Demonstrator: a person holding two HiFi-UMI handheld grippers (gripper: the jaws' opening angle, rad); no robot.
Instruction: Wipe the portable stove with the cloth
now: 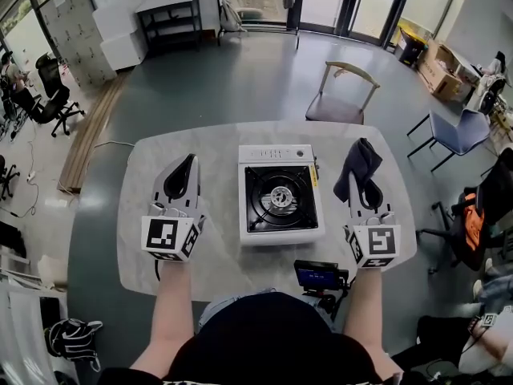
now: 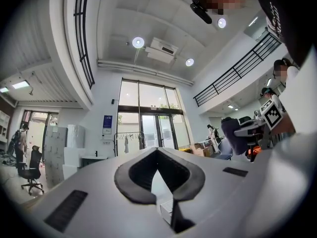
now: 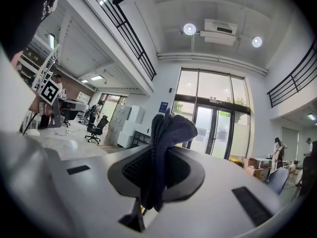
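A white portable stove (image 1: 280, 192) with a black burner top sits in the middle of the pale table (image 1: 216, 267). To its right, my right gripper (image 1: 367, 184) is shut on a dark grey cloth (image 1: 358, 167), which bunches up out of the jaws (image 3: 166, 133) and droops toward the stove side. My left gripper (image 1: 181, 176) is left of the stove, a little apart from it, shut with nothing in it. Both grippers point away from me, and their own views show the room and ceiling beyond the jaws.
A small black device with a blue screen (image 1: 318, 277) is fixed at the table's near edge. A wooden chair (image 1: 341, 95) stands behind the table, a blue chair (image 1: 453, 133) and a seat with dark and orange things (image 1: 478, 215) to the right.
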